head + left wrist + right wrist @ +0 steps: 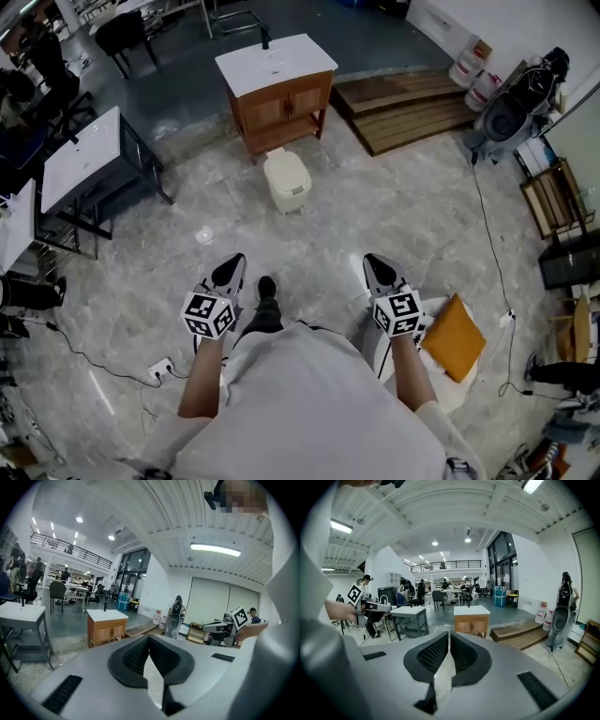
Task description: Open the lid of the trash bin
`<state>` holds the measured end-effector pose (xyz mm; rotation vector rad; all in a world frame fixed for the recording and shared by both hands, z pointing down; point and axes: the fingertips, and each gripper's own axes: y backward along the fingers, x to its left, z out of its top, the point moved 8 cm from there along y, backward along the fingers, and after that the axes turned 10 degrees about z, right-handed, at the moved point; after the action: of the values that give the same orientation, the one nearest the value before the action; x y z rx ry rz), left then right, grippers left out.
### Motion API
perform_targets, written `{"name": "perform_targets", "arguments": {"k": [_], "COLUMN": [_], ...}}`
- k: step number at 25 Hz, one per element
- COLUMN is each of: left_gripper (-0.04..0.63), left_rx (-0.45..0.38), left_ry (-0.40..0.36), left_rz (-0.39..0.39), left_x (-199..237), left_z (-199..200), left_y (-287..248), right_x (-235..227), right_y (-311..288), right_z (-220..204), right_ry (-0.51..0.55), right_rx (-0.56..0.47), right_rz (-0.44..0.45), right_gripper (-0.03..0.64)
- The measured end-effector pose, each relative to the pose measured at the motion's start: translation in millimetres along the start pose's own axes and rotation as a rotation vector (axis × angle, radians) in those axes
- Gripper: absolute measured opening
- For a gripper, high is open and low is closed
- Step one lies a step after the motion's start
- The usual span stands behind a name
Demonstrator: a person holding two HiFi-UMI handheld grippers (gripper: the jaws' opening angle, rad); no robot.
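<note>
A small cream trash bin point(286, 180) stands on the marble floor with its lid down, just in front of a wooden cabinet point(279, 98). I hold both grippers close to my body, well short of the bin. The left gripper point(232, 270) is shut and empty, pointing forward. The right gripper point(377, 269) is also shut with nothing in it. In the left gripper view the left gripper point(149, 637) hides the bin, and only the cabinet point(107, 627) shows. The right gripper view shows the right gripper point(449, 633) below the same cabinet point(472, 619).
A white-topped table point(82, 159) stands at the left. Wooden steps point(408, 108) lie at the back right. An orange cushion point(454, 337) rests on a white stool by my right arm. A power strip point(160, 368) and cables lie on the floor.
</note>
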<state>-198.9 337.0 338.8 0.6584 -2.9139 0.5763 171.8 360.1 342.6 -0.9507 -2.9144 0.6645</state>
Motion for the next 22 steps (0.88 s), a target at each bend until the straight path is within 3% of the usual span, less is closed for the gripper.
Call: {"name": "perform_targets", "arguments": {"k": [22], "left_gripper": [0.018], "left_rx": [0.08], "left_ry": [-0.062], "left_rz": [-0.157], "left_x": [110], "left_z": [47], "left_y": [-135], "right_x": [-21], "right_y": [-136], "right_z": [59], "right_ry": [-0.031], "right_rx": [0.072], "right_rz": [-0.098], "right_gripper": [0.036]}}
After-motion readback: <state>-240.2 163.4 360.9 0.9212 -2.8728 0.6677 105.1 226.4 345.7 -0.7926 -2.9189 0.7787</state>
